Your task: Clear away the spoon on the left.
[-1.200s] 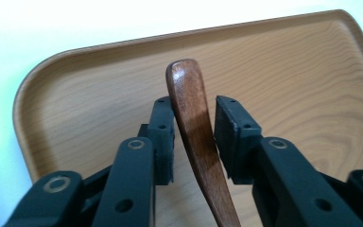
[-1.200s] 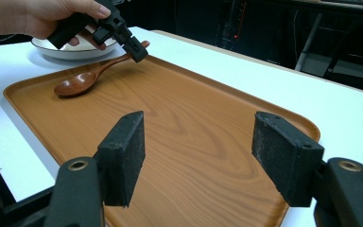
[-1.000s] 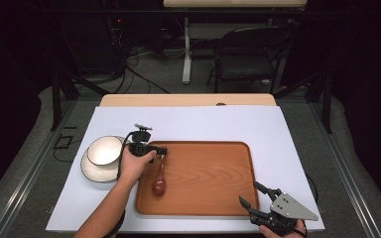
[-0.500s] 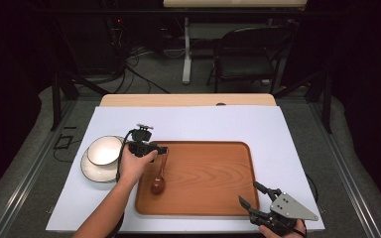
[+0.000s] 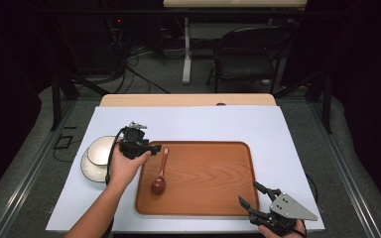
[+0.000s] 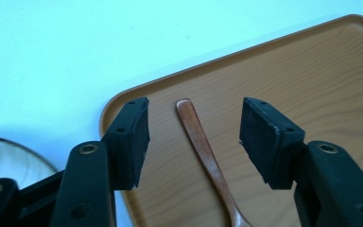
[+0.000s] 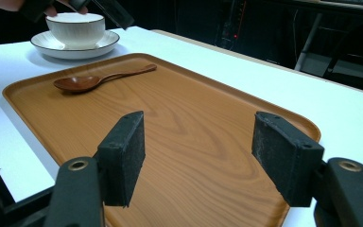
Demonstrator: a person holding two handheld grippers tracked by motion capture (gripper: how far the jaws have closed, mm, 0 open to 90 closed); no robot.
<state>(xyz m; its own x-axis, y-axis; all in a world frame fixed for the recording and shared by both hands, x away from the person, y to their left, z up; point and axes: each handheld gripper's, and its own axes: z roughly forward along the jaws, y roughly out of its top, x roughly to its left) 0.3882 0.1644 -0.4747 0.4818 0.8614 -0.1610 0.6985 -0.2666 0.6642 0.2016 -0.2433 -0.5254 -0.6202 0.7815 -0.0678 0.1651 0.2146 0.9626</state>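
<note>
1. Step in hand, as judged: the wooden spoon (image 5: 159,171) has been set down on the wooden tray (image 5: 213,198); the left tool (image 6: 194,135) is releasing it.
2. Left tool: its jaws have just been opening and stand wide. The spoon handle lies between them, untouched by either pad. Nothing is held.
3. Right tool (image 7: 208,156): jaws wide apart, empty, hovering over the tray's corner at 5 o'clock.
4. Spoon location: flat on the tray at its 9 o'clock side, bowl toward the person, handle pointing to 12 o'clock.
5. White bowl on its saucer (image 5: 95,159) sits on the table (image 5: 278,134), just beyond the tray at 9 o'clock.
6. Next move, as judged: lift the left tool clear without nudging the handle.
7. Brands, labels, writing: none legible.
</note>
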